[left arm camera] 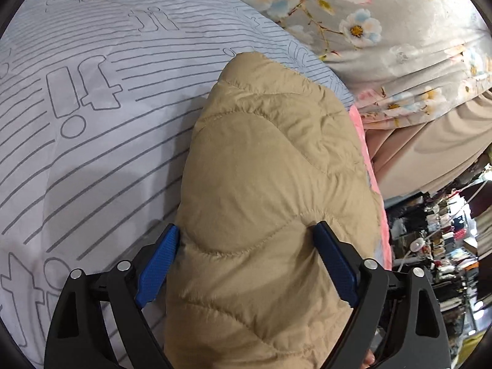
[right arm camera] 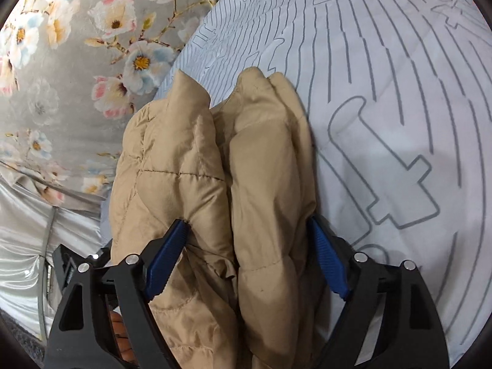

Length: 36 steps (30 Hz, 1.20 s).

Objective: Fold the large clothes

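Observation:
A tan quilted puffer jacket (left arm camera: pixel 270 166) is bunched up over the grey striped bedsheet (left arm camera: pixel 92 98). My left gripper (left arm camera: pixel 246 230) is shut on a thick fold of the jacket, its blue pads (left arm camera: pixel 156 267) pressing both sides. In the right wrist view the same jacket (right arm camera: pixel 215 166) shows as two padded folds side by side. My right gripper (right arm camera: pixel 246 224) is shut on these folds, blue pads (right arm camera: pixel 326 261) squeezing them above the sheet (right arm camera: pixel 384 107).
A grey floral cover (left arm camera: pixel 369 24) lies beyond the sheet; it also shows in the right wrist view (right arm camera: pixel 77 77). A pink fabric edge (left arm camera: pixel 372 178) runs beside the jacket. Cluttered shelves (left arm camera: pixel 439 246) are at the right. Shiny silver fabric (right arm camera: pixel 27 240) hangs at lower left.

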Each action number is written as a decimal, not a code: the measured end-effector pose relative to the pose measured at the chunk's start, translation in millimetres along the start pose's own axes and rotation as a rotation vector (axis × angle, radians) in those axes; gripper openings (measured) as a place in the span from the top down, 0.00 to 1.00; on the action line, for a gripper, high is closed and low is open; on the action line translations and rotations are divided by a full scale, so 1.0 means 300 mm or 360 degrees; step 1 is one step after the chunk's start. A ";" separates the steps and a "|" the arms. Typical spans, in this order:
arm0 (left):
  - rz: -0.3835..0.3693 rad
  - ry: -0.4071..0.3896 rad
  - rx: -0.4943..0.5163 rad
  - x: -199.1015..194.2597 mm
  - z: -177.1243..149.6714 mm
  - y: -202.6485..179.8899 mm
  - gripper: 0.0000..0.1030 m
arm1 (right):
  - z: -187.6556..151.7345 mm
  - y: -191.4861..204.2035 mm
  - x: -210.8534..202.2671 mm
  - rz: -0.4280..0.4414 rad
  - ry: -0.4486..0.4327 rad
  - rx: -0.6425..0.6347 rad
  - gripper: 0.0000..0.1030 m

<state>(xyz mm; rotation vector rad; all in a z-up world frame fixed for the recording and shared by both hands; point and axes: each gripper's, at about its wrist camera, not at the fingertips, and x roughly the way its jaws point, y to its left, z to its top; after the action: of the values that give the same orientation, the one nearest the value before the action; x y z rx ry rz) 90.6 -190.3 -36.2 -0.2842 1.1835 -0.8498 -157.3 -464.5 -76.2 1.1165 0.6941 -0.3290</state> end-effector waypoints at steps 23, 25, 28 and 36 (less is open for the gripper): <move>0.0504 -0.0242 0.0698 -0.120 -0.057 -0.250 0.60 | -0.082 0.253 -0.052 -0.0206 -0.0224 -0.0475 0.86; 0.0520 -0.0284 0.0738 -0.148 -0.050 -0.270 0.63 | -0.092 0.287 -0.062 -0.0215 -0.0267 -0.0518 0.87; 0.0539 -0.0350 0.0780 -0.193 -0.029 -0.289 0.65 | -0.096 0.339 -0.069 -0.0210 -0.0319 -0.0570 0.87; 0.0639 -0.0481 0.0818 -0.325 0.062 -0.255 0.73 | -0.113 0.488 0.000 -0.0136 -0.0353 -0.0691 0.87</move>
<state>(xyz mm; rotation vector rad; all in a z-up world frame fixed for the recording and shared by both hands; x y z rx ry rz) 62.8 -176.3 85.1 0.2357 0.6748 -0.6961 -85.7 -372.3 18.5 0.6284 0.5813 -0.3484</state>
